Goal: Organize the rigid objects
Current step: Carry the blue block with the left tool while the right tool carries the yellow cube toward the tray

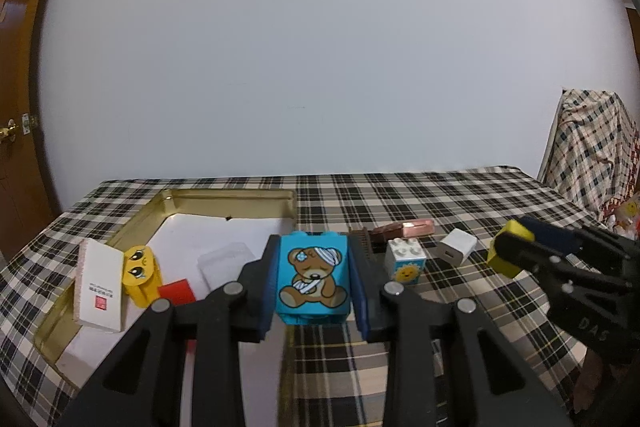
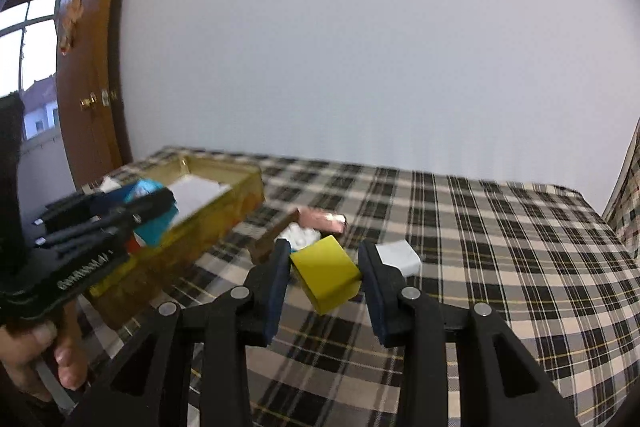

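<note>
I hold both grippers above the checked table (image 1: 460, 195). The governing relation: the tin (image 1: 224, 205) lies to the left of both grippers, and the left gripper (image 1: 314, 279) is the nearer one; in the right wrist view it sits right beside the tin's near wall.

Left gripper: closed onto the blue block (image 1: 313, 277), pads pressing its two side faces. The block is upright, with its printed face towards the camera. It is carried just right of the tin's right wall, not yet over the interior.

Right gripper (image 2: 325, 277): closed onto the yellow block (image 2: 326, 275), which sits tilted between the pads, one corner down. It is well right of the tin, over bare cloth.

Appearance: the blue block is a stud-top brick printed with a bandaged bear. The yellow block is plain and smooth-faced.

The tin already holds a white box (image 1: 100, 287), a yellow face block (image 1: 140, 275) and a red piece (image 1: 176, 291).

My judgement: the left load goes in first, by a short leftward move over the wall.
</note>
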Demonstrator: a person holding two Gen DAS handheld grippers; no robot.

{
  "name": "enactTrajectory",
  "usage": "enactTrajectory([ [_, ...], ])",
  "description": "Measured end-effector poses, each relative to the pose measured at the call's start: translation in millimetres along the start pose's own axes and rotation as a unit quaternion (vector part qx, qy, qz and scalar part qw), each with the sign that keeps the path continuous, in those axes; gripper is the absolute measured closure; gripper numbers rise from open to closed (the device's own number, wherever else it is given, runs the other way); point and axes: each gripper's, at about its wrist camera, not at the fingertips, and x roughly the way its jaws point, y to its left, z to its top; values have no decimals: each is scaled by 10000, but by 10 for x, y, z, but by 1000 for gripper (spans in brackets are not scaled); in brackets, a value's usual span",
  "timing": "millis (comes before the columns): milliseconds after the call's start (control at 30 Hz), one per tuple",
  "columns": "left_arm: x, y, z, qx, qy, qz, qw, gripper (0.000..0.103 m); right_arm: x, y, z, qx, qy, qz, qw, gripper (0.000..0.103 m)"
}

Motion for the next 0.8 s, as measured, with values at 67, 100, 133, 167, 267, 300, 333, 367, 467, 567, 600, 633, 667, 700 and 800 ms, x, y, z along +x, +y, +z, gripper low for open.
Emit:
enactTrajectory([
  [67, -11, 54, -6, -21, -8, 30, 10000, 72, -42, 72, 14, -9, -150, 14, 9999, 65],
  [100, -13, 92, -8, -48, 0, 50, 10000, 72, -53, 118, 21, -28, -229, 34, 9997, 65],
  [133, -14, 119, -12, -67, 2, 64, 10000, 72, -60, 159, 27, -50, -286, 54, 9996, 65],
  [167, -15, 157, -14, -94, 4, 91, 9999, 72, -57, 197, 35, -61, -335, 79, 9994, 65],
  [267, -26, 230, -21, -145, 10, 128, 9998, 72, -50, 306, 52, -112, -425, 156, 9989, 65],
  [300, -30, 257, -24, -162, 11, 131, 9998, 72, -44, 339, 56, -120, -452, 177, 9988, 65],
  [333, -34, 271, -25, -166, 7, 139, 9998, 72, -35, 373, 61, -124, -476, 207, 9986, 65],
  [367, -41, 284, -28, -174, 0, 146, 9997, 72, -28, 409, 65, -136, -488, 230, 9985, 65],
  [467, -63, 329, -35, -183, -31, 190, 9996, 72, -10, 489, 74, -166, -552, 292, 9979, 65],
  [567, -77, 371, -39, -188, -49, 235, 9995, 72, 9, 553, 79, -193, -583, 350, 9975, 65],
  [600, -83, 380, -41, -196, -54, 243, 9995, 73, 12, 572, 80, -198, -593, 364, 9974, 65],
  [633, -89, 393, -43, -207, -65, 257, 9994, 73, 15, 590, 82, -203, -610, 378, 9972, 65],
  [667, -94, 405, -43, -211, -68, 264, 9994, 73, 17, 603, 81, -209, -622, 392, 9971, 65],
  [700, -102, 417, -45, -215, -72, 275, 9994, 73, 22, 619, 83, -220, -623, 413, 9970, 65],
  [800, -117, 440, -49, -206, -94, 317, 9992, 72, 18, 652, 83, -227, -643, 445, 9967, 65],
])
